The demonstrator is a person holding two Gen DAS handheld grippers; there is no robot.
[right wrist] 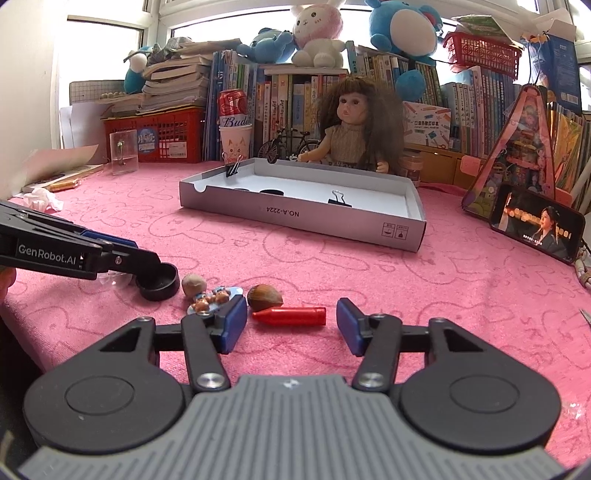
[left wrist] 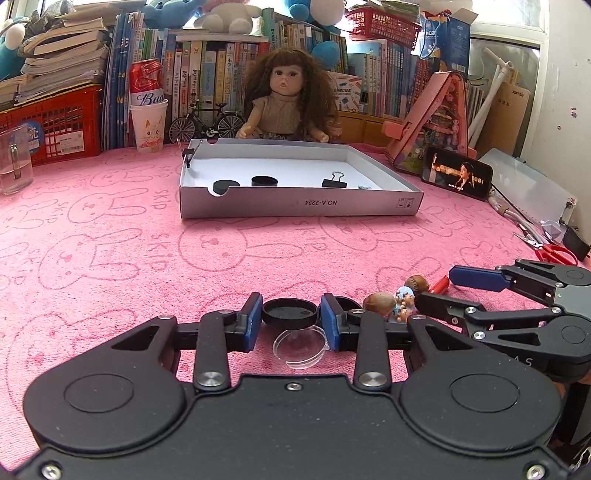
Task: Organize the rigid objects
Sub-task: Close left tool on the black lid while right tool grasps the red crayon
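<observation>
So far I had two caps, two clips in box (left wrist: 295, 206) | left gripper (left wrist: 291, 319) pinched cap (left wrist: 290, 312) | right gripper (right wrist: 291, 326) wide around crayon (right wrist: 290, 316) | nuts, figurine left.

A lived-in home study or child's room. Beyond the jaws, a desk (right wrist: 461, 295) under a pink bunny-print cloth backs onto a packed row of books (right wrist: 288, 96), with plush toys (right wrist: 317, 33) piled above. A long-haired doll (left wrist: 286, 99) sits ahead, a phone (right wrist: 537, 223) playing video off to the right, and a red basket (left wrist: 51, 125) to the left.
</observation>
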